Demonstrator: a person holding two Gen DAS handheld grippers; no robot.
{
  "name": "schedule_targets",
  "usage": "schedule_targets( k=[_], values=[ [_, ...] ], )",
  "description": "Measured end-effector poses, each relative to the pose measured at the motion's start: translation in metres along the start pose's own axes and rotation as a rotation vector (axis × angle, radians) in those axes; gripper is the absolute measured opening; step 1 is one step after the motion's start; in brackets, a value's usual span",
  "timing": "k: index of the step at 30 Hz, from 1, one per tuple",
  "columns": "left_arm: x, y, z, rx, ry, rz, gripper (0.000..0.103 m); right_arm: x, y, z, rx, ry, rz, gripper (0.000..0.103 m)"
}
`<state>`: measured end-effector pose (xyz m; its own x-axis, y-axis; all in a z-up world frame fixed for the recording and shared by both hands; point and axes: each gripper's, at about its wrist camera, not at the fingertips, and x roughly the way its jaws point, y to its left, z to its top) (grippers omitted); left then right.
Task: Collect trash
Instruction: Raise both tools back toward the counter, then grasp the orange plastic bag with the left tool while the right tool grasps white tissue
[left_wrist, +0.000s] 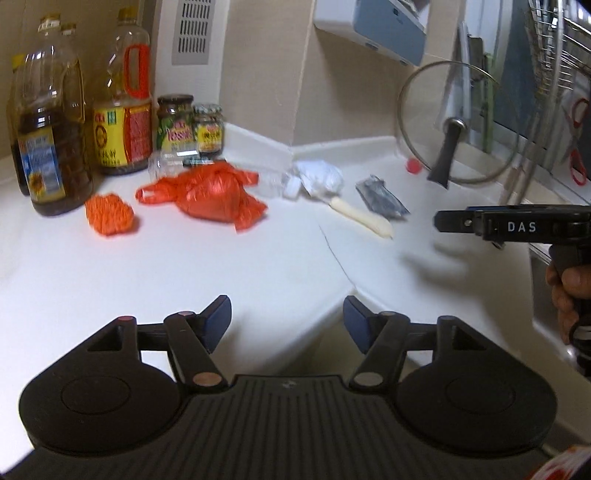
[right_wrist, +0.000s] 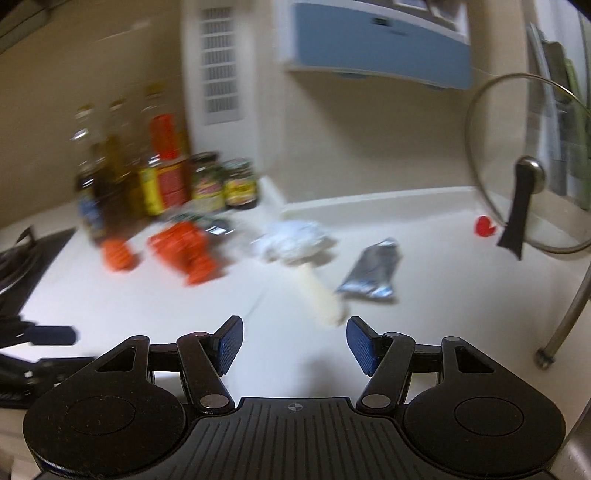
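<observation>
Nothing collected yet: my left gripper (left_wrist: 287, 320) and right gripper (right_wrist: 294, 345) both gape empty, trash on the counter (left_wrist: 184, 266) ahead—orange bag (left_wrist: 210, 195) at 11 o'clock, foil packet (right_wrist: 371, 275) at 1 o'clock.

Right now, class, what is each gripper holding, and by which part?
Nothing is held. The left gripper and the right gripper are both open and empty above the counter.
</observation>
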<state>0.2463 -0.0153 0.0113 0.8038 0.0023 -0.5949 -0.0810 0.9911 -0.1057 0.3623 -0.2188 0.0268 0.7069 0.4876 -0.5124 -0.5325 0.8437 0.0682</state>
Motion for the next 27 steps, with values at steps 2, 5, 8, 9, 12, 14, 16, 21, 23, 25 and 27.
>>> schedule_targets(
  k=[2, 5, 8, 9, 12, 14, 16, 21, 23, 25, 27],
  values=[
    [0.009, 0.002, 0.008, -0.012, -0.006, 0.029, 0.067, 0.008, -0.014, 0.008, 0.016, 0.001, -0.008, 0.063],
    [0.025, 0.007, 0.021, -0.038, -0.009, 0.086, 0.068, 0.024, -0.027, 0.016, 0.023, 0.004, 0.002, 0.063],
    [0.042, 0.011, 0.034, -0.055, -0.023, 0.137, 0.072, 0.041, -0.031, 0.023, 0.016, 0.01, 0.027, 0.063],
    [0.048, 0.012, 0.039, -0.056, -0.028, 0.155, 0.073, 0.046, -0.031, 0.025, 0.009, 0.012, 0.035, 0.063],
    [0.067, 0.015, 0.054, -0.04, -0.04, 0.201, 0.078, 0.062, -0.031, 0.03, -0.005, 0.023, 0.065, 0.063],
    [0.079, 0.017, 0.064, -0.034, -0.048, 0.224, 0.079, 0.071, -0.03, 0.033, -0.013, 0.03, 0.084, 0.063],
    [0.092, 0.02, 0.074, -0.035, -0.053, 0.241, 0.084, 0.079, -0.03, 0.036, -0.021, 0.032, 0.1, 0.063],
    [0.128, 0.026, 0.092, -0.051, -0.046, 0.291, 0.089, 0.094, -0.033, 0.044, -0.03, 0.027, 0.114, 0.063],
    [0.14, 0.028, 0.096, -0.053, -0.048, 0.298, 0.089, 0.1, -0.035, 0.048, -0.027, 0.023, 0.117, 0.063],
    [0.152, 0.029, 0.098, -0.044, -0.026, 0.316, 0.088, 0.106, -0.036, 0.05, -0.027, 0.023, 0.122, 0.063],
    [0.162, 0.034, 0.098, -0.054, -0.002, 0.318, 0.084, 0.112, -0.035, 0.052, -0.03, 0.024, 0.126, 0.063]
  ],
)
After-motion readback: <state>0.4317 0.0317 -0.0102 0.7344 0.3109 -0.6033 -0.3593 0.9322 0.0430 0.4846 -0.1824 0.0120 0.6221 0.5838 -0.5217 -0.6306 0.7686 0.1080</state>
